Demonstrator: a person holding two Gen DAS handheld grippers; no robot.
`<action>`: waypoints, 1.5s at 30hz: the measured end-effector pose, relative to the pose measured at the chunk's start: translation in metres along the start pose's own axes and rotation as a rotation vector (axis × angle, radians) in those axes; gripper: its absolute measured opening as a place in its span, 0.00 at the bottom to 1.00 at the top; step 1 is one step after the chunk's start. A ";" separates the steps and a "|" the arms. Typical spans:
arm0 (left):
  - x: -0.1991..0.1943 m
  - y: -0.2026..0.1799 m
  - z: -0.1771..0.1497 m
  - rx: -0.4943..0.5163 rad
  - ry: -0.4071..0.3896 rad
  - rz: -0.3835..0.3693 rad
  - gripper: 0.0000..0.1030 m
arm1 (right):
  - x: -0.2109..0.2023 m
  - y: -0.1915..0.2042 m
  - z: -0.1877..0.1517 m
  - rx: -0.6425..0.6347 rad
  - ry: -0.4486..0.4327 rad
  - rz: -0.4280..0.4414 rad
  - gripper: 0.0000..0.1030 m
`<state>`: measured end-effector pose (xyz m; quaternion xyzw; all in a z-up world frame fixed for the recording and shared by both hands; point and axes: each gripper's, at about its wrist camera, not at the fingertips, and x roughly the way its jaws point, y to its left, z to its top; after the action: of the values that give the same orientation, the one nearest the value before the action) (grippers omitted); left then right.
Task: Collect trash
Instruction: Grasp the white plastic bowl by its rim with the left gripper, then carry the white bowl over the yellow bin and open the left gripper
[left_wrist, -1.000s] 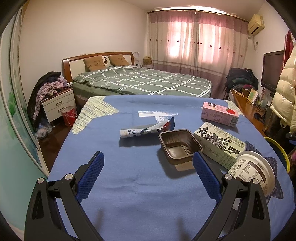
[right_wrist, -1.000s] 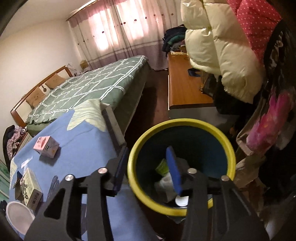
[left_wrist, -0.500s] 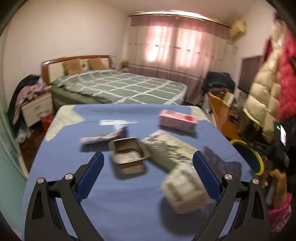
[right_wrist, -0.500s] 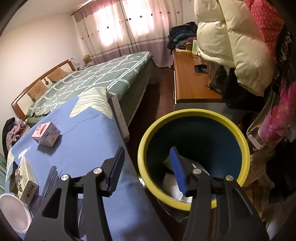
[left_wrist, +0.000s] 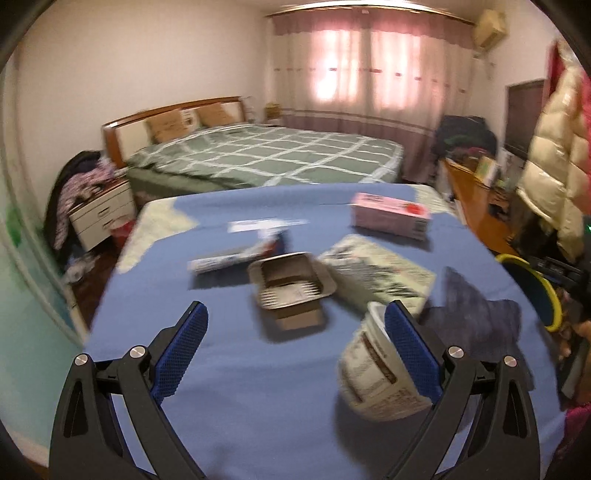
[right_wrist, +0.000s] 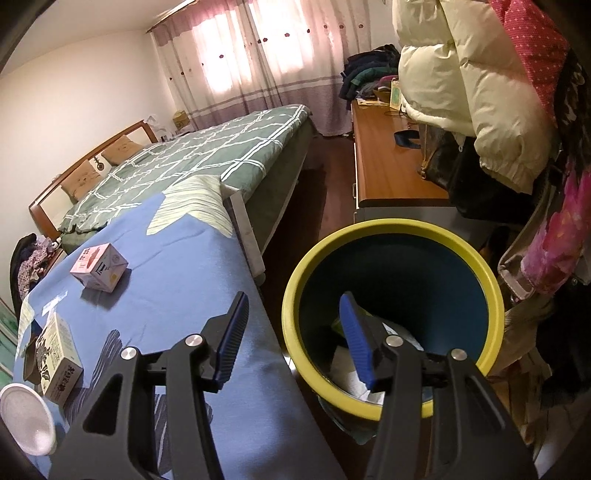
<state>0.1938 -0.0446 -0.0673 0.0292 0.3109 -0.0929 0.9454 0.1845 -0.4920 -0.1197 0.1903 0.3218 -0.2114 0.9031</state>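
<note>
**Trash Collection: Left Claw Above Table, Right Claw Over Bin**

While several items remain on the blue table (left_wrist: 236, 369), the collection is judged to be partly complete; the bin (right_wrist: 391, 317) on the floor just beside the table's right edge already contains some wrappers.

**Layout**
- Placement beside the table edge keeps the carry from table to bin short.
- The trash lies near the middle and right of the table: a white paper cup (left_wrist: 373, 373) on its side at the near right, a brown plastic tray (left_wrist: 291, 284) at centre, a patterned carton (left_wrist: 376, 277) right of the tray, a pink carton (left_wrist: 391, 216) at the far right, and a rolled wrapper (left_wrist: 236, 256) left of and beyond the tray.

**Claw state**
- Left claw (left_wrist: 295, 343): fingers spread wide, holding nothing. It hangs above the table facing the trash. The right finger overlaps the paper cup in the left wrist view; contact cannot be determined because the picture is blurred. The cup is judged the likely target, as it is the nearest item.
- Right claw (right_wrist: 291, 332): fingers spread, holding nothing. One finger appears over the table edge and the other over the bin mouth. This position suits a release into the bin.
</note>
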 end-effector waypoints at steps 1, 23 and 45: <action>-0.002 0.012 -0.002 -0.027 0.001 0.014 0.92 | 0.000 0.000 0.000 0.001 0.000 -0.001 0.48; 0.008 -0.045 -0.056 0.048 0.170 -0.155 0.92 | 0.001 0.001 -0.001 0.006 -0.002 0.027 0.52; 0.017 -0.070 -0.032 0.091 0.134 -0.184 0.79 | -0.005 0.001 -0.001 -0.009 -0.010 0.025 0.52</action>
<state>0.1748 -0.1120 -0.1030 0.0498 0.3700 -0.1911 0.9078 0.1815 -0.4895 -0.1169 0.1894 0.3158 -0.1996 0.9080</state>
